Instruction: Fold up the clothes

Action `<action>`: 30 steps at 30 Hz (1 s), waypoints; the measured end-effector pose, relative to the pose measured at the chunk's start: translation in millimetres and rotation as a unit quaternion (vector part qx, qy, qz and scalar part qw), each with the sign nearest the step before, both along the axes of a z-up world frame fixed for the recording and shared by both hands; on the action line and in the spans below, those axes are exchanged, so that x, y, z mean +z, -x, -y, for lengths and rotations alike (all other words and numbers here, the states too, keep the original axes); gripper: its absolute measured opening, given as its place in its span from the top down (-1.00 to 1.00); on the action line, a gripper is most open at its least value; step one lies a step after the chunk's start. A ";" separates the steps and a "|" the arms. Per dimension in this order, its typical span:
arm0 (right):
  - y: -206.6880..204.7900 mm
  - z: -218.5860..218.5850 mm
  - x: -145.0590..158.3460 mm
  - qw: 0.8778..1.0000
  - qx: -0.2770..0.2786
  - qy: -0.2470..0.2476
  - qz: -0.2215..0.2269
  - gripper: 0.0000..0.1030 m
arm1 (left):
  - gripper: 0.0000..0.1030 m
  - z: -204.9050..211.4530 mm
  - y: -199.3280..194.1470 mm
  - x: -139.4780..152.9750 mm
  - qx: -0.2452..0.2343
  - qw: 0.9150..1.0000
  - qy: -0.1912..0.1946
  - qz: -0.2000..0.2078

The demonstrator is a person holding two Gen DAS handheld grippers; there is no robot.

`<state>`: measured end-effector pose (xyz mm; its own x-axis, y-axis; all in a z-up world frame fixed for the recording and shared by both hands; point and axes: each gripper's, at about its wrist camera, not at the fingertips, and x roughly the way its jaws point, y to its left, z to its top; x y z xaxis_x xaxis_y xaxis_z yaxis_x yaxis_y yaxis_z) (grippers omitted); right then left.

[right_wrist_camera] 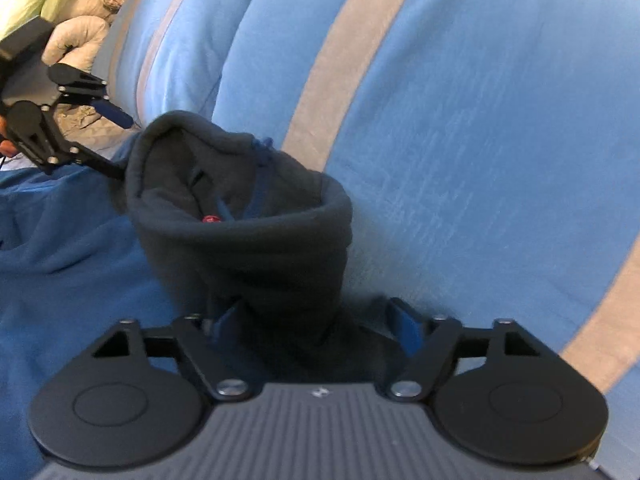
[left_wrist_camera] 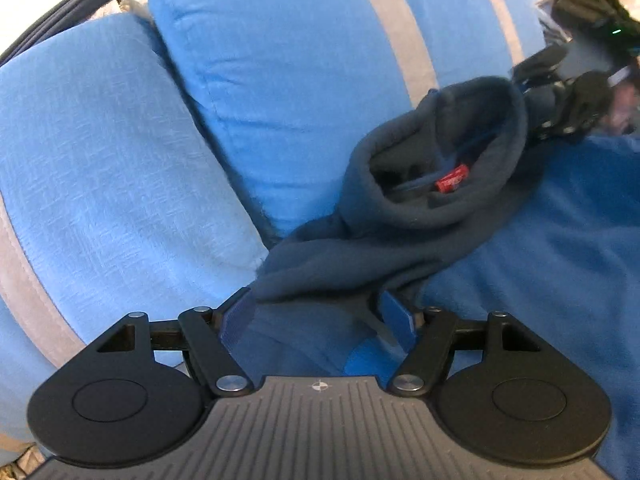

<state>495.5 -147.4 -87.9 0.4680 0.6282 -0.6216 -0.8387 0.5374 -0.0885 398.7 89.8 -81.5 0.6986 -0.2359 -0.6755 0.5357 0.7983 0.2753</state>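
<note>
The left gripper (left_wrist_camera: 316, 314) has its jaws standing apart with a fold of the dark navy hoodie (left_wrist_camera: 400, 236) between the blue pads; whether they actually pinch the cloth is hard to tell from this angle. The right gripper (right_wrist_camera: 316, 320) likewise has its jaws wide, with hoodie fabric bunched between them, and its grip cannot be judged either. The hoodie stands up in a crumpled heap, hood opening upward, with a red label (left_wrist_camera: 452, 179) inside the neck. It rests on a deep blue blanket (left_wrist_camera: 540, 264), leaning against light blue cushions with grey stripes (left_wrist_camera: 280, 92). Pale quilted bedding (right_wrist_camera: 76, 36) lies beyond.
</note>
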 end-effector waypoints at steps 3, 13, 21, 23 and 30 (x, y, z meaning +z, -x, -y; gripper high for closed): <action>-12.6 -1.7 -4.5 0.999 0.006 -0.027 -0.024 -0.30 | -0.30 0.1 3.7 1.0 -0.006 1.000 0.020 0.001; -1.7 27.5 36.1 0.987 -0.006 -0.145 -0.063 0.80 | -0.30 30.0 9.2 -2.1 -0.039 0.998 0.048 0.016; 22.8 48.5 65.1 0.989 0.021 -0.138 -0.045 0.80 | -0.30 38.2 -13.6 15.4 -0.043 0.985 0.168 -0.012; 25.4 53.5 65.0 0.989 0.023 -0.139 -0.046 0.80 | -0.30 36.1 -26.0 16.0 -0.034 0.982 0.186 -0.027; 27.0 55.1 63.4 0.988 0.029 -0.142 -0.047 0.80 | -0.29 16.6 -87.1 2.2 0.000 0.950 0.294 -0.106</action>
